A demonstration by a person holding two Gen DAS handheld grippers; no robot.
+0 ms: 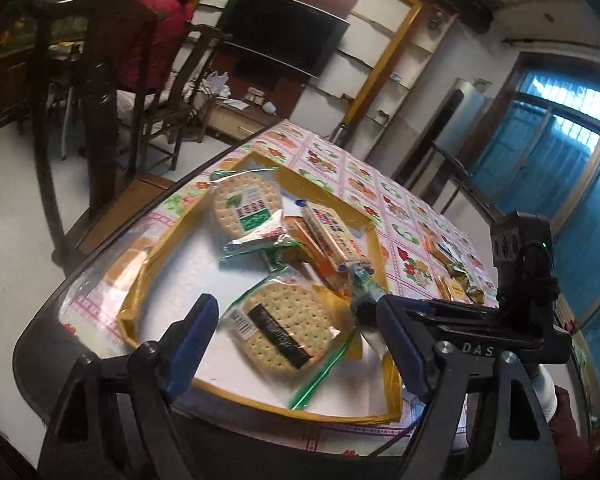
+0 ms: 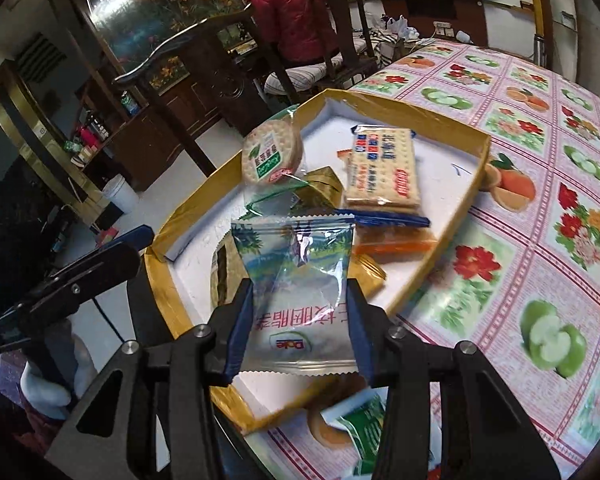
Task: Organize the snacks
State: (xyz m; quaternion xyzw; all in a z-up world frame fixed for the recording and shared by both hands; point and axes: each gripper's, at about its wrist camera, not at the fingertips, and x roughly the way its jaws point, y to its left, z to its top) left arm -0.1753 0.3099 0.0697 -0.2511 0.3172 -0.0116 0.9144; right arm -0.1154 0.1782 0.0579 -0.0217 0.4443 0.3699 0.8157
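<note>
My right claw pinches the Dole snack packet by its sides, just above the near end of the yellow tray. It looks light, slick and crushable, so I'd grip gently. My left claw hangs spread over the tray's round cracker pack.

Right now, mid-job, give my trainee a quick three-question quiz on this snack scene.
1. True or false: the right tongs grip a clear-and-white Dole snack packet.
2. The left tongs are: A) open B) shut on a cracker pack.
3. What does the round cracker pack with a black label lie in?

Key: 1 true; 2 A; 3 the shallow yellow-rimmed cardboard tray.
</note>
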